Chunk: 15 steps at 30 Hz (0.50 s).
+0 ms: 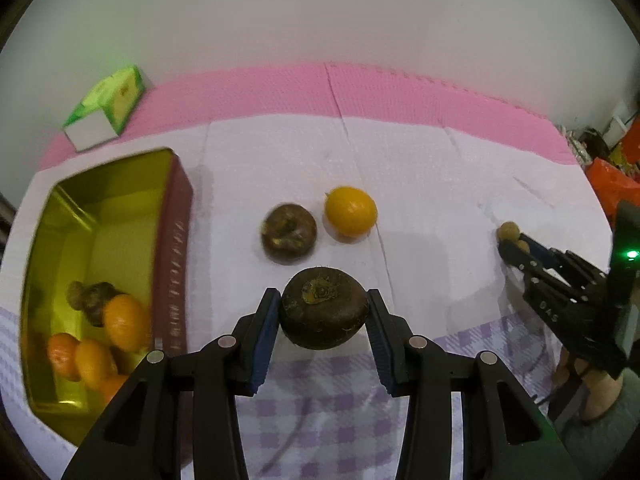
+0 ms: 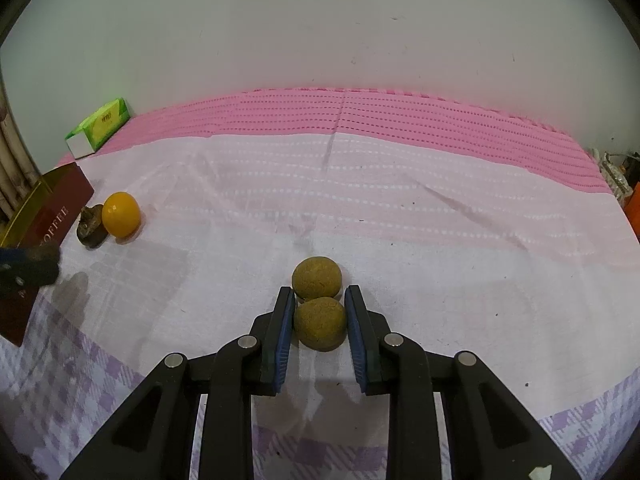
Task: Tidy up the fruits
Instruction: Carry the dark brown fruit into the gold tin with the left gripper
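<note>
Gold tin (image 1: 100,200) holds oranges (image 1: 124,322) and a brown fruit (image 1: 94,298).

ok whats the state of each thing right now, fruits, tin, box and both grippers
left gripper: shut on dark brown fruit
dark brown fruit: held between the fingers
right gripper: shut on tan fruit
tan fruit: gripped, touching second tan fruit
gold tin: open, partly filled with fruit
orange fruit: loose on cloth beside another brown fruit
green box: closed, apart

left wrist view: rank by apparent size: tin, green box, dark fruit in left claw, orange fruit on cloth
1. tin
2. dark fruit in the left claw, but nearest the camera, so inflated
3. green box
4. orange fruit
</note>
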Available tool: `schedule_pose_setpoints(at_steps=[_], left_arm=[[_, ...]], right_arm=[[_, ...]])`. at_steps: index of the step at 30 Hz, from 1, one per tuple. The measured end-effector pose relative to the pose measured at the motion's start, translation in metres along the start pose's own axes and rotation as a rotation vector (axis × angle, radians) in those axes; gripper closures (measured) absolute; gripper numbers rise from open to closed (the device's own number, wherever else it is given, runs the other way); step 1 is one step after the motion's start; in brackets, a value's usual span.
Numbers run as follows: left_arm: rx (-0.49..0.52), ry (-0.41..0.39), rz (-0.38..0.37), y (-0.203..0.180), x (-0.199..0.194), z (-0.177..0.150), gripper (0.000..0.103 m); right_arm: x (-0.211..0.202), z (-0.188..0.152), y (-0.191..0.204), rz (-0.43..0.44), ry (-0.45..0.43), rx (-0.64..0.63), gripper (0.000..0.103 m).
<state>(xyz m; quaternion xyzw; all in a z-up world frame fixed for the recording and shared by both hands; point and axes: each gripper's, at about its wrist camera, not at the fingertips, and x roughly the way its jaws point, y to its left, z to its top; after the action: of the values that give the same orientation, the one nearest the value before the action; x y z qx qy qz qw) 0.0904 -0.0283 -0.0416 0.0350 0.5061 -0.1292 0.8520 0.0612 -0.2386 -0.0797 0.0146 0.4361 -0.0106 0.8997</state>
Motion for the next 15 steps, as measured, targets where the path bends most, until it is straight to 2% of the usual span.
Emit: schedule_pose_setpoints(at_steps=[7,15], left_arm=[[-0.032,-0.053,0.039,0.031,-0.03,0.003,0.059],[-0.116,-0.08,0.133,0.093,-0.044,0.0,0.059]], right_arm=[[0.0,0.0,0.001,-0.008,0.001,-0.007,0.078],[0.001,0.0,0.004,-0.017,0.002,-0.016,0.079]])
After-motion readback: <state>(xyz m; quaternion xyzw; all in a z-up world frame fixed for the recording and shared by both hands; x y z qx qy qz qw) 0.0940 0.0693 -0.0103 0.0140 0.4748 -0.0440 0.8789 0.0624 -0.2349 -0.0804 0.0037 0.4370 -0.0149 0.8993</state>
